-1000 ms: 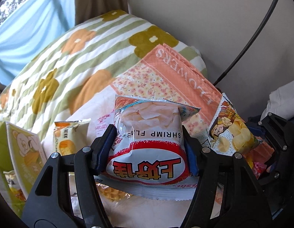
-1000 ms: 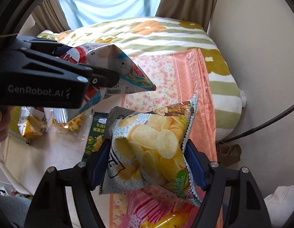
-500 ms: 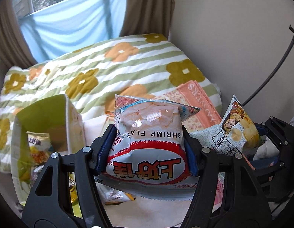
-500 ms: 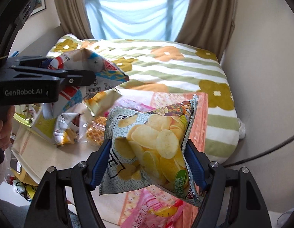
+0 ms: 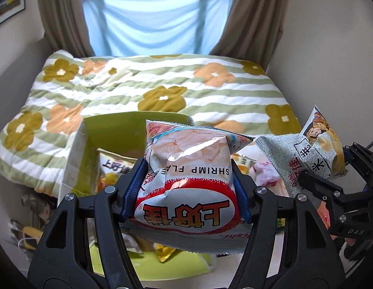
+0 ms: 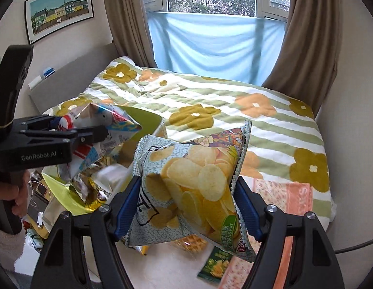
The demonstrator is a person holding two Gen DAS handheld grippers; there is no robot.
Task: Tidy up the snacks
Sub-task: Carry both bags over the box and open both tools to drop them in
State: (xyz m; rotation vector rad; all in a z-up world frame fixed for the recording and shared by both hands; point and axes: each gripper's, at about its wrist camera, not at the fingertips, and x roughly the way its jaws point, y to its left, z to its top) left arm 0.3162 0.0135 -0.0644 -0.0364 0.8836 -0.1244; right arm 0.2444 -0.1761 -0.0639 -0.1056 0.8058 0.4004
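Two claws, two bags held aloft over the bed [image 5: 210,91]; left claw [image 5: 187,192] clenched on a glossy white-and-red shrimp chips bag [image 5: 186,168], just above the open green box [image 5: 109,132]; right claw [image 6: 186,207] clamped on a crinkled potato chips bag [image 6: 193,180]; striped quilt beyond lay bare.

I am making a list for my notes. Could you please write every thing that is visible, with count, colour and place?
shrimp chips bag: 1, white and red, in left gripper
potato chips bag: 1, grey and yellow, in right gripper
green paper bag: 1, lime green, open, below the shrimp chips bag
quilt: 1, green-striped, flowered, on the bed
picture: 1, framed, on the wall
left gripper: 1, black, blue pads
right gripper: 1, black, blue pads
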